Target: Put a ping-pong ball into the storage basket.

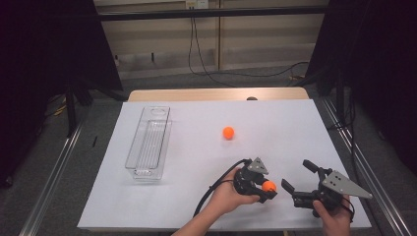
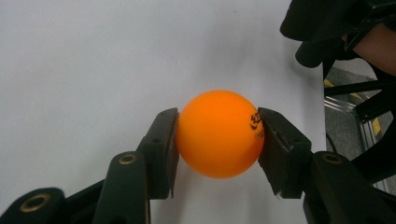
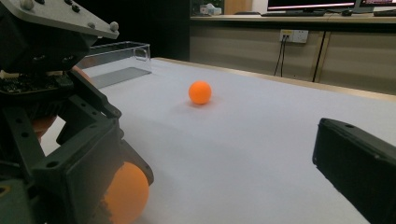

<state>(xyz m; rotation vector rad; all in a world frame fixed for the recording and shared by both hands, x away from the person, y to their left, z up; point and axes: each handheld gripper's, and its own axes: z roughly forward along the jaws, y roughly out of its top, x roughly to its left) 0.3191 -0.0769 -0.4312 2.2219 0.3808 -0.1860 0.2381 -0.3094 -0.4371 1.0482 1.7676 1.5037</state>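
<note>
**Left gripper clamps an orange ball, near centre of table**

White sheet point(image 1: 196, 196) covers the table top, w/ a strip of bare wood at the far edge; grey floor, dark curtains both sides, pale wall panels and hanging cables at the back.

Left gripper point(image 1: 263, 189) sits near the near edge, a bit right of centre, jaws closed on the held ball point(image 1: 269, 186). In the left gripper view both pads press the ball's point(image 2: 219, 134) sides; a small dark print shows on its right side, too blurred to read. Whether it's lifted off the sheet or resting: can't tell. Left hand point(image 1: 227, 196) wraps the gripper body from behind, forearm coming in from the bottom edge, black cable looping off to the left.

Right gripper point(image 1: 298, 176) is just right of it, apart, jaws spread wide w/ nothing between them. Right hand point(image 1: 334, 216) holds it low at the near edge, partly cut off by the frame. In the right gripper view the left gripper's body blocks the left side and half hides the held ball.

Second ball point(image 1: 228, 132) lies loose further out, mid-table, well apart from both grippers. Clear bin point(image 1: 147, 142), long and narrow, stands far left, running near-to-far; inside hard to make out thru the glare.
</note>
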